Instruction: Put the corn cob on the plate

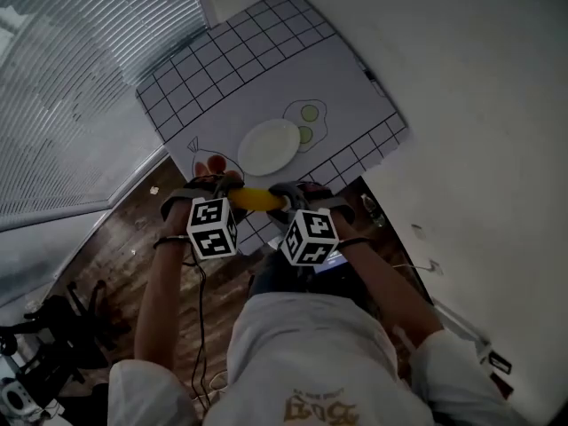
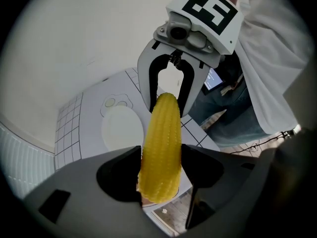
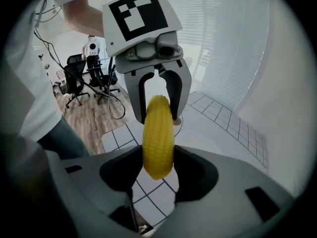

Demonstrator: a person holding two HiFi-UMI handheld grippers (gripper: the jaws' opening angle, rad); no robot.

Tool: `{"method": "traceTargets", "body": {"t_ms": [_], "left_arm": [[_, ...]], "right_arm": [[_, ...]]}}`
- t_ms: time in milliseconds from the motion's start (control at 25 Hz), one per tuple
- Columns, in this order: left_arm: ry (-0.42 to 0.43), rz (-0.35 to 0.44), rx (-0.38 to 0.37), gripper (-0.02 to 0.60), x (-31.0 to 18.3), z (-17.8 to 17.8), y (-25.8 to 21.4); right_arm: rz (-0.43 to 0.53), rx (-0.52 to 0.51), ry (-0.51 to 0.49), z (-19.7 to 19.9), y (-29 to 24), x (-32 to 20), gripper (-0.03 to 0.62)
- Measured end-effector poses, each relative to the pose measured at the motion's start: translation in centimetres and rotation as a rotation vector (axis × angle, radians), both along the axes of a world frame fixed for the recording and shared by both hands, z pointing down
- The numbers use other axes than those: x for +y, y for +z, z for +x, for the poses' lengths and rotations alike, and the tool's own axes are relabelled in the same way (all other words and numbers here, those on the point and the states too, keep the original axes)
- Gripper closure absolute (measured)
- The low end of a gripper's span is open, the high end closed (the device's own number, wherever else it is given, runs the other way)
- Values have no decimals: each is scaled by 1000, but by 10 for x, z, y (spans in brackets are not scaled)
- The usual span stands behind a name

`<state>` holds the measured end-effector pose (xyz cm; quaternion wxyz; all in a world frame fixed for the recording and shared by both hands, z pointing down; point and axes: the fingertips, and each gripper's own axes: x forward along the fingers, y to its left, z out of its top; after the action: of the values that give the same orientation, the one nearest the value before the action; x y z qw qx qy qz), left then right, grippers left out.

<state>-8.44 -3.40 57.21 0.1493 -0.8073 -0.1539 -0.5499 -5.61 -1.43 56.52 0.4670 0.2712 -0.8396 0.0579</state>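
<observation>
**A:** What surface is this?

**B:** A white mat (image 1: 232, 67) with a black grid round its border. There are window blinds (image 1: 80, 78) to one side and a wooden floor (image 1: 124, 242) beneath.

**A:** And the claws?

**B:** Both are clenched on the same thing. The left claw (image 2: 161, 168) clamps one end of the yellow corn cob (image 2: 161, 145). The right claw (image 3: 157, 166) clamps the other end. Each gripper view shows the cob running straight out from its own jaws into the opposite claw's jaws.

**A:** So where is the cob?

**B:** It spans the gap between the two claws, lifted clear of the mat. In the head view it lies crosswise just in front of the person's hands.

**A:** Any containers?

**B:** One, a round white plate (image 1: 269, 146). It sits on the mat just beyond the cob, roughly in line with the gap between the claws. The cob is not on it. In the left gripper view the plate shows past the cob, to the left of the jaws.

**A:** Anything else near the claws?

**B:** A small red thing (image 1: 216, 164) lies on the mat just beyond the left claw. I can't tell what it is. Past the plate, on the right claw's side, there's a drawn outline (image 1: 308, 121) holding two pale green circles.
</observation>
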Motion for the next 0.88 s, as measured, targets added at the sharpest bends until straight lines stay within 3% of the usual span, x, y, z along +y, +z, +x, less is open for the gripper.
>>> {"method": "traceTargets", "body": {"t_ms": [480,880], "left_arm": [[-193,4,7,322,-8,12,-17],[-383,-41,-12,322,-27,29,-12]], "right_arm": [[2,17,-193,15,-20,-13,393],[-29,9,-384,34,-14,-39,393]]}}
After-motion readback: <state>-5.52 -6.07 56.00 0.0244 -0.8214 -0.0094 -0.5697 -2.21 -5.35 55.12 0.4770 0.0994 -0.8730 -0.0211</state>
